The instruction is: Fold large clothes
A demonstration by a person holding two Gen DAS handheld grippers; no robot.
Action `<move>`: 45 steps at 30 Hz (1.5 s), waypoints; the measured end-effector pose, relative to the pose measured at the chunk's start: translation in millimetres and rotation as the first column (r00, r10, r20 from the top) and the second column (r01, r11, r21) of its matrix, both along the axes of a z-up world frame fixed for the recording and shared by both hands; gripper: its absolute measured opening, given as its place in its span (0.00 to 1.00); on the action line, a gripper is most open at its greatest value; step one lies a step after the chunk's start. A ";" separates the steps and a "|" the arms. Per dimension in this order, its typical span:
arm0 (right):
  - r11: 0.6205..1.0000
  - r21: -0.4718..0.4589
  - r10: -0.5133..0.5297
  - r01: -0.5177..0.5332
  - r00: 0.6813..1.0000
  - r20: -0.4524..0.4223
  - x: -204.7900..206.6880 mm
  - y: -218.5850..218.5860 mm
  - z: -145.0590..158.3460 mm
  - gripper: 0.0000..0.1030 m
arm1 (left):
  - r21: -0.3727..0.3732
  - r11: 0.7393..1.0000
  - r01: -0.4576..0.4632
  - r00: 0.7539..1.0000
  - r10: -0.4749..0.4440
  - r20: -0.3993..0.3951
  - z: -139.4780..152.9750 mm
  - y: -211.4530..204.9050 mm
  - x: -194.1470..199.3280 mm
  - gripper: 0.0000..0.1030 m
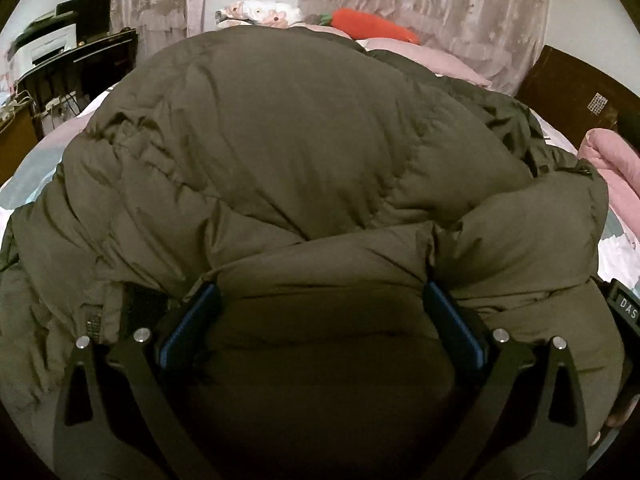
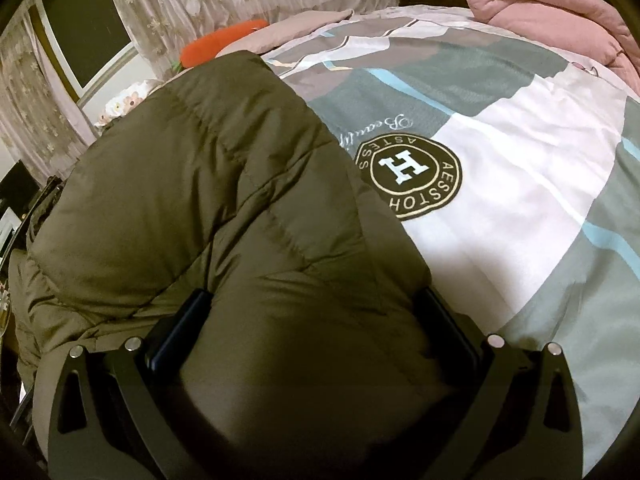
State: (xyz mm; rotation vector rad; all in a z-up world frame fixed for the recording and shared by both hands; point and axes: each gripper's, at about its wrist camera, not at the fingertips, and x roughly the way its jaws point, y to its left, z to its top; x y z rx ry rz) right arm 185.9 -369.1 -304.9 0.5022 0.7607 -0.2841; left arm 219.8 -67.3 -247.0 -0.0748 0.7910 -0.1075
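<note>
On patterned bedspread [image 2: 500,240], olive puffer jacket [image 1: 288,132], crest visible rightward only

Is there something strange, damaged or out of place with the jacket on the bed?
Nothing stands out. The olive puffer jacket lies bunched on the bed cover, with no visible tear; both grippers straddle its padded fabric.

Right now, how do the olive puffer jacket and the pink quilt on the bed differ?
The olive puffer jacket is dark, sits in the near foreground, and both grippers have its padding between their fingers. The pink quilt is pale, bunched at the bed's far corner, and untouched. Both are puffy and rest on the patterned bedspread.
</note>
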 end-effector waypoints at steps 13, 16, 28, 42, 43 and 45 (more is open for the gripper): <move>1.000 -0.018 0.000 0.000 1.000 -0.017 2.8 -1.9 -1.4 0.99 | -0.020 1.000 0.010 1.000 -0.010 -0.004 -5.0 -0.5 -0.9 0.98; 1.000 -0.015 0.003 -0.003 1.000 -0.024 2.8 -2.2 -0.8 0.99 | -0.020 1.000 0.010 1.000 -0.010 -0.003 -4.7 -0.6 -1.7 0.98; 0.998 0.033 0.052 -0.052 0.999 -0.013 -25.1 -1.5 4.8 0.99 | -0.035 0.997 0.073 0.997 -0.072 0.032 3.4 13.6 -27.1 0.98; 0.901 0.390 0.129 -0.191 0.975 0.180 -202.1 47.3 46.8 0.99 | -0.281 0.954 -0.100 0.981 0.141 0.130 55.9 146.0 -186.1 0.98; 0.905 0.367 0.154 -0.216 0.969 0.192 -212.1 51.5 50.9 0.99 | -0.347 0.930 -0.120 0.981 0.165 0.103 51.5 161.4 -197.5 0.98; 0.902 0.352 0.190 -0.251 0.961 0.200 -223.0 59.0 54.4 0.99 | -0.369 0.919 -0.140 0.985 0.168 0.043 39.5 176.0 -211.4 0.98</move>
